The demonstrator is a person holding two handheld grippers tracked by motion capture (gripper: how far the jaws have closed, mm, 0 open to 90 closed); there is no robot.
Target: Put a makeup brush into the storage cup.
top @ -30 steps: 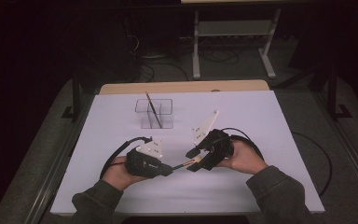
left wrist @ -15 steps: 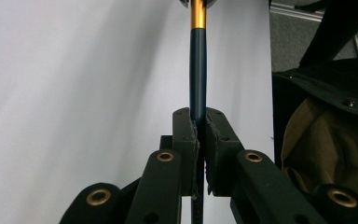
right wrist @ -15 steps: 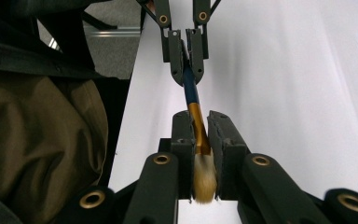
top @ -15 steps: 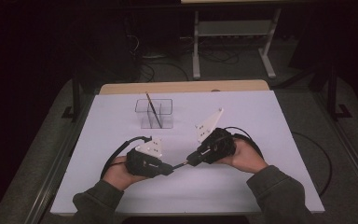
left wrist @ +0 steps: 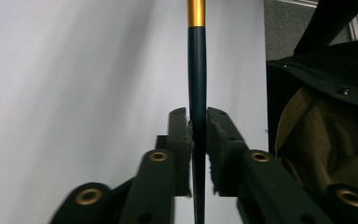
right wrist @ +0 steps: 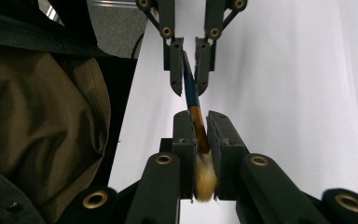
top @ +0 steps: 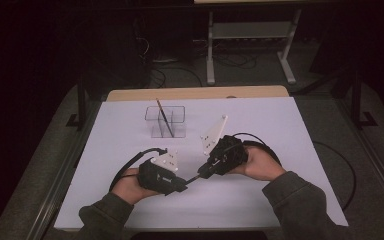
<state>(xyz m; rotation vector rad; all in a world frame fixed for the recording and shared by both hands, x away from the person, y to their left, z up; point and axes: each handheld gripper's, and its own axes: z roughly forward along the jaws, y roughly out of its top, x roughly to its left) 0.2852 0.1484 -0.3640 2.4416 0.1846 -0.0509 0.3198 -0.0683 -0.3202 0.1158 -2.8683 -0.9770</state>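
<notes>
- Paintbrush (right wrist: 193, 100): dark blue handle, gold ferrule, pale bristles. It bridges my two grippers, nearer me than the clear organiser (top: 166, 121) on the white table (top: 280, 125).
- Left gripper (left wrist: 197, 128): clamped on the blue handle, pads pressed to both sides of it.
- Right gripper (right wrist: 201, 126): clamped at the ferrule end, its jaws having just closed there; the bristles (right wrist: 206, 175) sit between the pads.
- Risk, bristles: I judge that the pads may crush or splay them, since the grip lies on the soft tip as well as the metal.
- Risk, twist: with both ends held, a turn of either hand against the other could bend or snap the thin handle.
- Risk, drop: the handle is smooth and tapered; if one gripper lets go before the other holds firmly, it may slip to the table.
- Clear organiser: divided box, beyond both grippers. One dark thin stick (top: 163, 116) leans in it; I cannot tell which compartment.
</notes>
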